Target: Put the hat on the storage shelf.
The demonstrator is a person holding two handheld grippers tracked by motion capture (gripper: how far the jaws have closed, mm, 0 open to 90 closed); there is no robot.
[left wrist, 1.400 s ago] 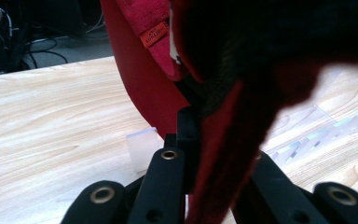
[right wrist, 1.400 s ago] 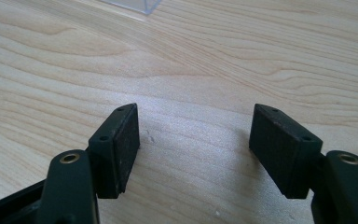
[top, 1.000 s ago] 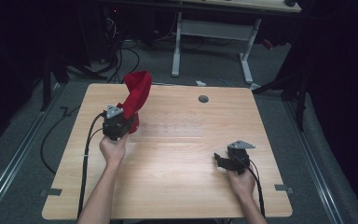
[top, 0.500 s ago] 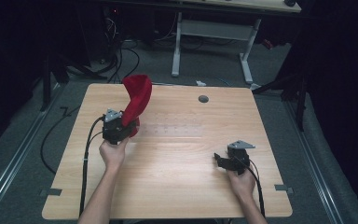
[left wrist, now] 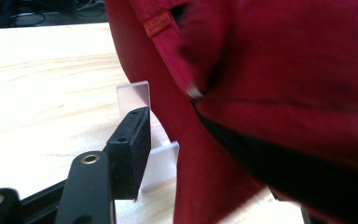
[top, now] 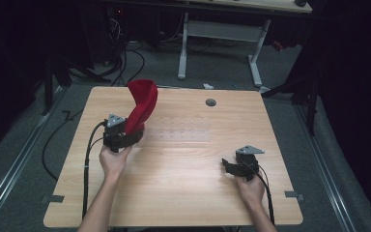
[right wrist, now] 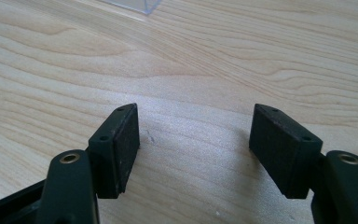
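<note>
A red cap (top: 141,104) stands upright at the table's back left, over a clear plastic stand (left wrist: 133,95). My left gripper (top: 128,137) is at the cap's base. Its jaws have just been opening, and the red cap (left wrist: 270,93) lies between them. The one fingertip (left wrist: 127,149) that shows stands a little off the fabric; the other jaw is hidden behind the cap. My right gripper (top: 228,166) rests near the table's front right. In the right gripper view it (right wrist: 193,149) is open over bare wood with nothing between its pads.
A wooden table (top: 183,193) with a grey grommet (top: 210,102) near the back edge. A clear flat plate (top: 183,135) lies across the middle, and its corner (right wrist: 130,4) shows ahead of the right gripper. Cables trail off the left edge. A desk frame stands on the floor behind.
The red cap has shifted slightly and sits a little lower by the left gripper. Both hands have stayed almost in place.
</note>
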